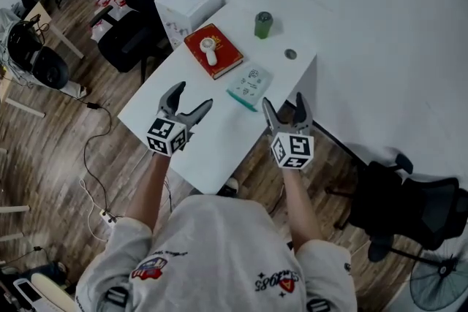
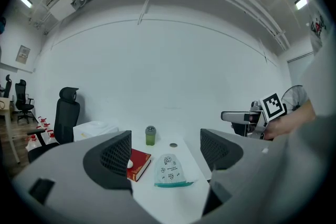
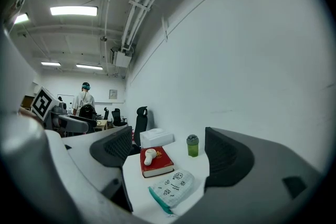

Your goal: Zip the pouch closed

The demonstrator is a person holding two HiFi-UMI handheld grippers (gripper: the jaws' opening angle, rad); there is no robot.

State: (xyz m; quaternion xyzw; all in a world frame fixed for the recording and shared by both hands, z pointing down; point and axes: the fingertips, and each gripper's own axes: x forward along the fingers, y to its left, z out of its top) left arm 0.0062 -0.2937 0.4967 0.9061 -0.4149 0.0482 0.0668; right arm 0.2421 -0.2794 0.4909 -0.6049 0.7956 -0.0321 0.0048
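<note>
A pale pouch (image 1: 250,85) with small prints and a teal zip edge lies flat on the white table (image 1: 197,135), between the two grippers and a little beyond them. It also shows in the left gripper view as the pouch (image 2: 169,170) and in the right gripper view as the pouch (image 3: 171,188). My left gripper (image 1: 191,97) hovers over the table's near left part, open and empty. My right gripper (image 1: 285,104) hangs at the table's right edge, jaws wide, nothing between them. Neither touches the pouch.
A red book (image 1: 213,50) with a small white object (image 1: 209,50) on it lies beyond the pouch. A green cup (image 1: 263,24) and a small round disc (image 1: 290,54) sit at the far side. A white box (image 1: 188,6) and black chairs (image 1: 131,11) stand around.
</note>
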